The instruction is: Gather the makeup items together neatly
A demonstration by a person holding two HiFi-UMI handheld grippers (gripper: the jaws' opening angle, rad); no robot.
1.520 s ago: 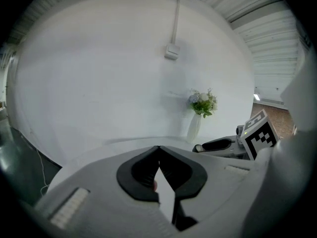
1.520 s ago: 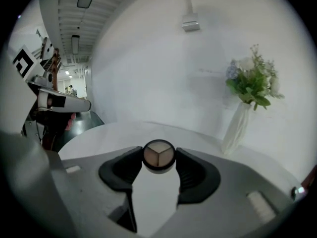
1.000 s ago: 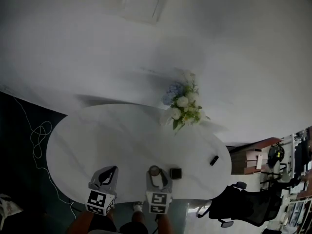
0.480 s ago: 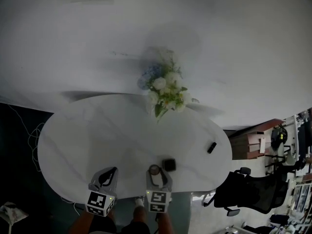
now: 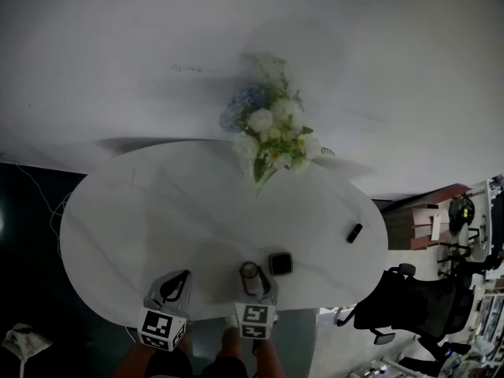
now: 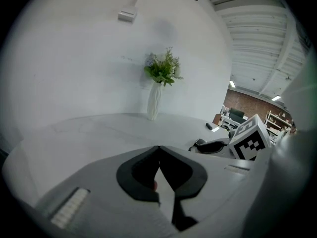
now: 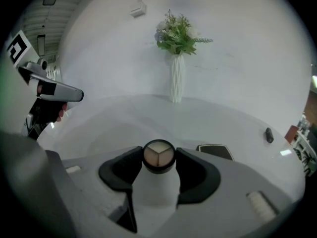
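Note:
A round compact with a three-part beige pan sits between the jaws of my right gripper, which is shut on it just over the white table's near edge. In the head view this compact shows at the tip of the right gripper. A black square compact lies flat right beside it, also visible in the right gripper view as a black square compact. A small black tube lies far right. My left gripper is shut and holds nothing, its tips meeting at the left gripper.
A white vase of flowers stands at the table's far side. A black office chair is beyond the table's right end. Dark floor with a cable lies to the left. The table's near rim is just under both grippers.
The head camera has swung, so the table and vase sit differently in view. Both grippers keep their places, and the right one still holds the round compact.

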